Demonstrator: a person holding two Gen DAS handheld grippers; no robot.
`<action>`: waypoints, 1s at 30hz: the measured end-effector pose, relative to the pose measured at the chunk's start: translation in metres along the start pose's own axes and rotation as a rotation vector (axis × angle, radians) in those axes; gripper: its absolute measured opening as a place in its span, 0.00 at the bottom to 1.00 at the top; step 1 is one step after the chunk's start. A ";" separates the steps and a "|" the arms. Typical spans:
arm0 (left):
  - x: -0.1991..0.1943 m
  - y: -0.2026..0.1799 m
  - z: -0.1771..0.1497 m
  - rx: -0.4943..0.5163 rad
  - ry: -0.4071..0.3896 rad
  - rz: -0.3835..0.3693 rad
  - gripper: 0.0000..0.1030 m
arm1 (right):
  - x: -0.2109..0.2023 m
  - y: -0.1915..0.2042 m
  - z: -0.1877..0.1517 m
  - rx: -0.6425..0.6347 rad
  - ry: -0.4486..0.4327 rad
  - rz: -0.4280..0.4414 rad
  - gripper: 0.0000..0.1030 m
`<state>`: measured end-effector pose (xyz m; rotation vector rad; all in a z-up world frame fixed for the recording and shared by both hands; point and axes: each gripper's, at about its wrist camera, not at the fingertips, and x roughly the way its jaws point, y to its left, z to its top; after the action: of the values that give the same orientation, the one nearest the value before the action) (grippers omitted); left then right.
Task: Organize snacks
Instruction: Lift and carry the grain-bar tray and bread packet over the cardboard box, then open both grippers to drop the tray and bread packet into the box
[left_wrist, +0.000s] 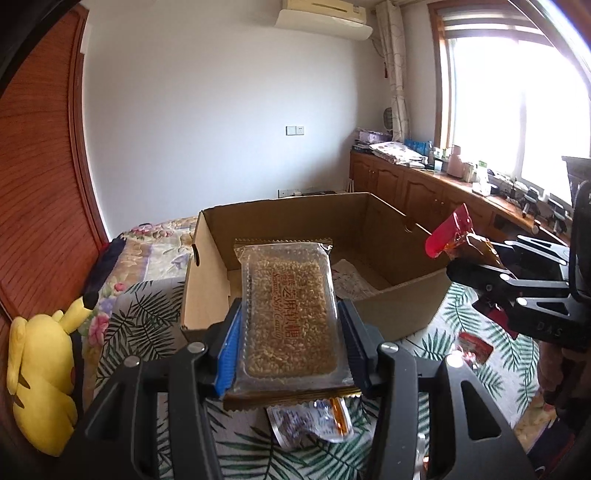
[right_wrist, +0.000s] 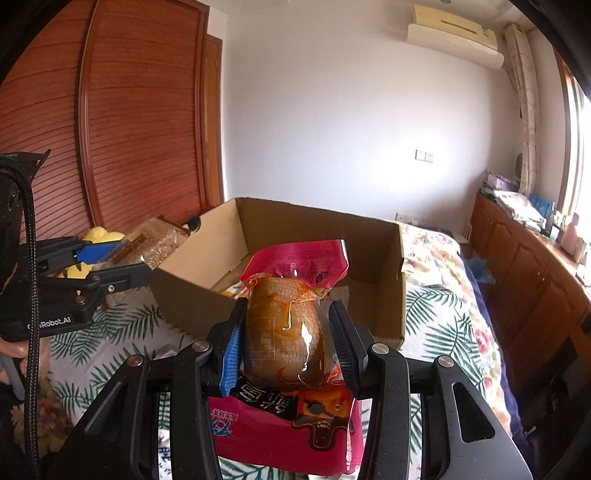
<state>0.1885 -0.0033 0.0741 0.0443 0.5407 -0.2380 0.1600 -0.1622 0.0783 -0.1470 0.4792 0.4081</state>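
Note:
My left gripper (left_wrist: 290, 314) is shut on a clear pack of sesame soft candy (left_wrist: 291, 310), held flat just in front of an open cardboard box (left_wrist: 399, 306) on the bed. My right gripper (right_wrist: 288, 317) is shut on a red and brown snack pack (right_wrist: 291, 325), held before the same box (right_wrist: 199, 310). The right gripper also shows in the left wrist view (left_wrist: 480, 273), with the red pack (left_wrist: 448, 236) at the box's right rim. The left gripper shows in the right wrist view (right_wrist: 122, 262), with the candy pack (right_wrist: 155, 243) at the box's left corner.
Loose snack packs lie on the leaf-print bedspread (left_wrist: 155, 325): a clear one (left_wrist: 314, 421) below my left gripper, a red one (left_wrist: 474, 347) to the right. A yellow plush toy (left_wrist: 40, 373) sits at the left. A wooden cabinet (left_wrist: 424, 188) stands under the window.

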 end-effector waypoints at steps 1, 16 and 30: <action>0.004 0.003 0.002 -0.013 0.005 -0.005 0.48 | 0.002 0.000 0.002 -0.001 0.002 -0.003 0.43; 0.047 0.023 0.019 -0.064 0.069 0.031 0.48 | 0.038 -0.028 0.019 0.058 0.059 -0.030 0.42; 0.073 0.012 0.041 -0.037 0.101 0.052 0.48 | 0.069 -0.025 0.031 0.055 0.114 -0.041 0.42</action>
<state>0.2726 -0.0119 0.0711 0.0343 0.6439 -0.1754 0.2391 -0.1537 0.0737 -0.1271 0.5983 0.3473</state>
